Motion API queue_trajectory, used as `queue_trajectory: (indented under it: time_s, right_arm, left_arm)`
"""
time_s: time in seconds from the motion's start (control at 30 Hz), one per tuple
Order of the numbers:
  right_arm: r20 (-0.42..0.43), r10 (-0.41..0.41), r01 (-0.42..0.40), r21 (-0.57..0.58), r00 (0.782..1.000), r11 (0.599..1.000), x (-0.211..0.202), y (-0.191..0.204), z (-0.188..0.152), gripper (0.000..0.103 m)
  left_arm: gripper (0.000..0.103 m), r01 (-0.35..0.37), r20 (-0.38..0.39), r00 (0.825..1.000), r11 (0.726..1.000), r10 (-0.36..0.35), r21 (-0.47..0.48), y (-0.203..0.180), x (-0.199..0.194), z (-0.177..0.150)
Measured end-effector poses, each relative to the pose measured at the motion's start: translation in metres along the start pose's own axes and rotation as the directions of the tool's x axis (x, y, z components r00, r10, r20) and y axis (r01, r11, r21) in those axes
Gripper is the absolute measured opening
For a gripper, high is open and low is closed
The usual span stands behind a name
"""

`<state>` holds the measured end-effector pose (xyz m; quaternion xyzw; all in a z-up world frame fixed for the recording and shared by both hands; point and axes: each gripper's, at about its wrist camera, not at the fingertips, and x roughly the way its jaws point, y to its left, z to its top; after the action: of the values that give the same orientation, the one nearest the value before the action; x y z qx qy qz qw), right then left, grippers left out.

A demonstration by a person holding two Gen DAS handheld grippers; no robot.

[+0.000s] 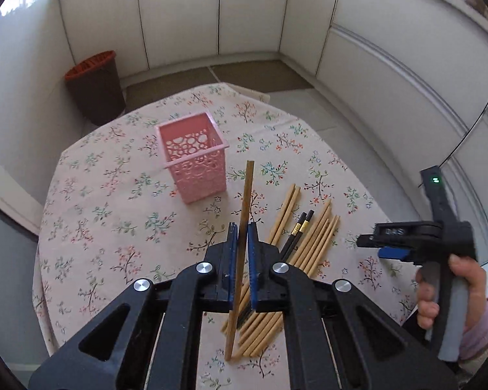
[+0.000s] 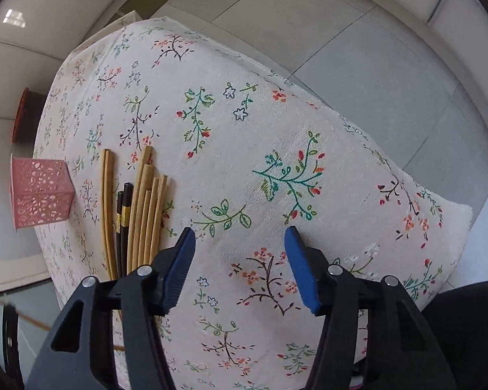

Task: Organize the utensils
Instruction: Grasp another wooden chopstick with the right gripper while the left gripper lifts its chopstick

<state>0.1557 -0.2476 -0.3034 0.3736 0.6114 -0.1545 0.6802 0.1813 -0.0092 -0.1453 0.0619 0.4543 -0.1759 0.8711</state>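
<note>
**One chopstick lifted, the rest on the desk**

Left gripper (image 1: 240, 237) clamped on a single brown chopstick (image 1: 244, 227), held upright between the blue pads, upper end pointing toward the pink basket (image 1: 192, 159). Basket upright on the floral desk (image 1: 114, 227), near the pile. Remaining wooden chopsticks (image 1: 312, 237) lying side by side on the cloth, a black pair (image 1: 297, 234) among them. Right gripper (image 2: 239, 266) half open, nothing between its pads, hanging over bare cloth just beside the pile; gripped at the handle by a hand (image 1: 452, 295). Brown bin (image 1: 97, 91) on the floor beyond the desk.
</note>
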Motion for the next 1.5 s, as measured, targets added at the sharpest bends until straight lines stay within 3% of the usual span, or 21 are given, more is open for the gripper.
queue_trajectory:
  time_s: [0.17, 0.3, 0.5, 0.83, 0.87, 0.9, 0.93, 1.03, 1.17, 1.3, 1.5]
  right_arm:
    - [0.048, -0.025, 0.024, 0.020, 0.999, 1.000, -0.002, 0.023, 0.001, 0.041]
    - [0.039, -0.049, 0.047, 0.040, 0.998, 0.998, 0.004, 0.033, 0.006, 0.041]
    - [0.061, -0.080, 0.078, 0.038, 0.995, 0.996, 0.010, 0.050, 0.011, 0.041]
    - [0.102, -0.207, 0.210, -0.019, 0.973, 0.978, 0.023, 0.082, 0.014, 0.041]
    - [0.111, -0.227, 0.232, -0.030, 0.968, 0.972, 0.024, 0.085, 0.013, 0.035]
    - [0.129, -0.240, 0.247, -0.039, 0.962, 0.968, 0.023, 0.087, 0.012, 0.017]
    - [0.137, -0.224, 0.231, -0.042, 0.965, 0.972, 0.023, 0.086, 0.011, 0.009]
    - [0.130, -0.146, 0.151, -0.028, 0.981, 0.988, 0.019, 0.073, 0.009, 0.006]
    - [0.120, 0.031, -0.024, -0.059, 0.992, 0.998, -0.003, 0.048, -0.008, 0.005]
    - [0.154, 0.196, -0.168, -0.179, 0.968, 0.969, -0.045, 0.032, -0.031, 0.005]
    - [0.230, 0.347, -0.248, -0.368, 0.909, 0.896, -0.113, 0.033, -0.067, 0.005]
  left_arm:
    - [0.005, 0.054, 0.145, 0.988, 0.996, -0.043, -0.070, 0.013, -0.068, -0.029]
    - [0.005, 0.119, 0.235, 0.967, 0.989, -0.096, -0.086, 0.021, -0.097, -0.037]
    - [0.005, 0.183, 0.293, 0.944, 0.979, -0.150, -0.089, 0.032, -0.110, -0.042]
    - [0.005, 0.217, 0.326, 0.930, 0.969, -0.170, -0.114, 0.047, -0.114, -0.046]
    - [0.005, 0.215, 0.327, 0.930, 0.969, -0.166, -0.120, 0.049, -0.114, -0.046]
    - [0.005, 0.213, 0.329, 0.930, 0.969, -0.162, -0.127, 0.050, -0.115, -0.046]
    - [0.005, 0.212, 0.330, 0.931, 0.968, -0.159, -0.131, 0.051, -0.116, -0.046]
    - [0.005, 0.205, 0.331, 0.932, 0.968, -0.149, -0.141, 0.051, -0.118, -0.046]
    - [0.005, 0.206, 0.332, 0.931, 0.969, -0.150, -0.140, 0.045, -0.124, -0.047]
    - [0.005, 0.201, 0.340, 0.929, 0.970, -0.145, -0.136, 0.033, -0.131, -0.047]
    - [0.005, 0.190, 0.340, 0.932, 0.968, -0.127, -0.161, 0.019, -0.137, -0.046]
